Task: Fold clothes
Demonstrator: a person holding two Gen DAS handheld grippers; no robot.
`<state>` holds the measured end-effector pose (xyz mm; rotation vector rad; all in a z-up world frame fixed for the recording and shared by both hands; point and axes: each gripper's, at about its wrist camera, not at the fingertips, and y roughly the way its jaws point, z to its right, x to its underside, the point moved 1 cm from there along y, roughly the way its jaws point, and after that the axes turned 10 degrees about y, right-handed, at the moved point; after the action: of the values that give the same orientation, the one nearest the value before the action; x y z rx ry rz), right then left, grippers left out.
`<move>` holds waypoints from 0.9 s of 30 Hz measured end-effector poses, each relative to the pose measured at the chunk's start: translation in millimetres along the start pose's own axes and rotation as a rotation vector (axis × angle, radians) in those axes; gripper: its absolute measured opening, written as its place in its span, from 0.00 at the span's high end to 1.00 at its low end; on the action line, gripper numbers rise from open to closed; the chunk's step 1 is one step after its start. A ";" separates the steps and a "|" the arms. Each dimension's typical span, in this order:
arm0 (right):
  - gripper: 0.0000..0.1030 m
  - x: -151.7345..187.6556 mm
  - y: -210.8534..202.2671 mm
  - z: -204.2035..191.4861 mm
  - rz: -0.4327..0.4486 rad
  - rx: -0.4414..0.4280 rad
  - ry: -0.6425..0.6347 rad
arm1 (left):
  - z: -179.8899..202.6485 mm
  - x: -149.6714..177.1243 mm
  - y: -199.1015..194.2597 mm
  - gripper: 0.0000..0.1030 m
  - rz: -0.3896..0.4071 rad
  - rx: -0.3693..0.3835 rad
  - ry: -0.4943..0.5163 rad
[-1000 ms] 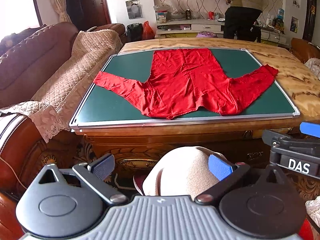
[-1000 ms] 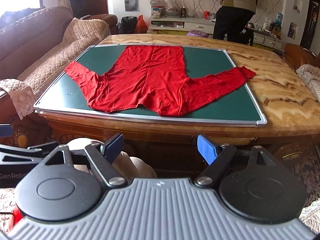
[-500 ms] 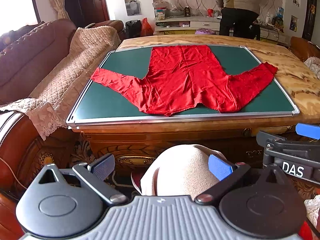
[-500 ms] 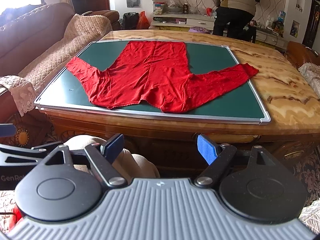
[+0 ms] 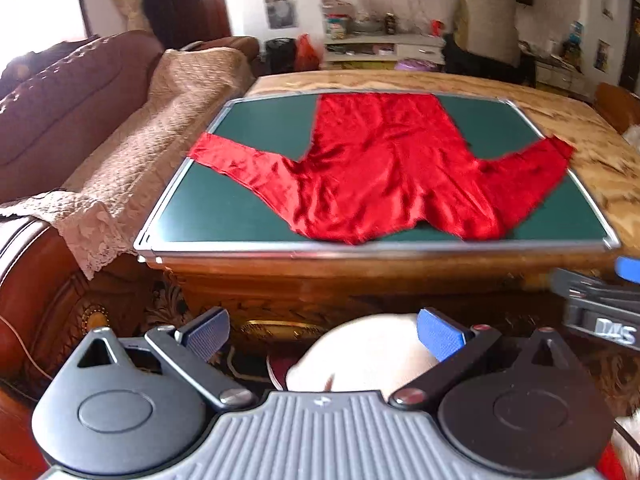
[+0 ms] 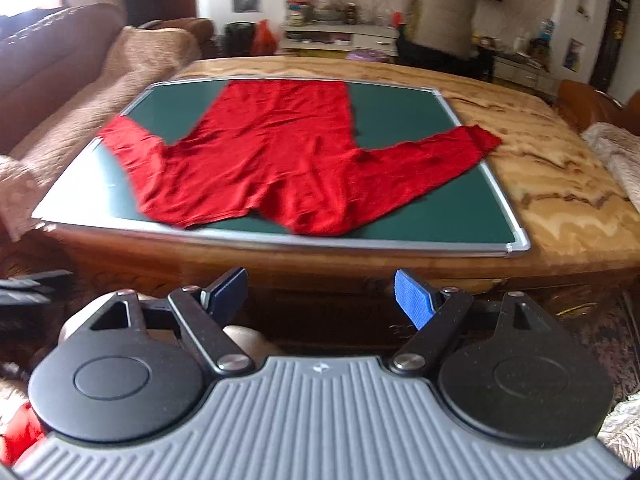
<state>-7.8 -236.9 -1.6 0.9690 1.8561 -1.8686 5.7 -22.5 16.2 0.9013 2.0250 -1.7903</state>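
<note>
Garment: a red long-sleeved top (image 5: 384, 176) lay spread flat on the green board (image 5: 240, 216), both sleeves out to the sides, no fold visible in it
Sleeves: the left one reached to the board's left rim; the right cuff ran past the right rim onto the table (image 6: 560, 184)
Neckline: the near edge (the one closest to the grippers) showed a notch between the shoulders, so the hem lay at the far side
Left gripper (image 5: 323, 334): jaws wide apart, holding nothing, low in front of the table and well short of the cloth
Right gripper (image 6: 320, 292): likewise spread and empty, near the table's front edge, well apart from the top
Step in hand: judged as an approach toward the flat garment, both views motion-blurred
Next move calls for: carrying each gripper over the board's rim to a sleeve or shoulder edge and pinching only the thin, slippery-looking fabric
Risk: the overhanging cuff could drag
Background: a person (image 6: 440, 12) stood at the far cabinet
</note>
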 end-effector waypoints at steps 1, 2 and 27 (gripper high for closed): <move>0.14 -5.0 9.2 3.6 -0.005 0.005 0.016 | -3.0 -6.4 9.5 0.00 -0.005 0.012 -0.012; 0.14 -10.6 19.4 7.3 -0.016 0.009 0.036 | -6.0 -12.8 18.9 0.00 -0.011 0.023 -0.023; 0.14 -43.9 204.3 15.1 -0.202 0.114 0.056 | 3.5 -73.2 263.8 0.00 -0.230 0.009 0.006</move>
<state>155.4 -280.6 -125.4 0.9080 1.9629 -2.1049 224.6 -36.6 -147.6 0.7004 2.2035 -1.9154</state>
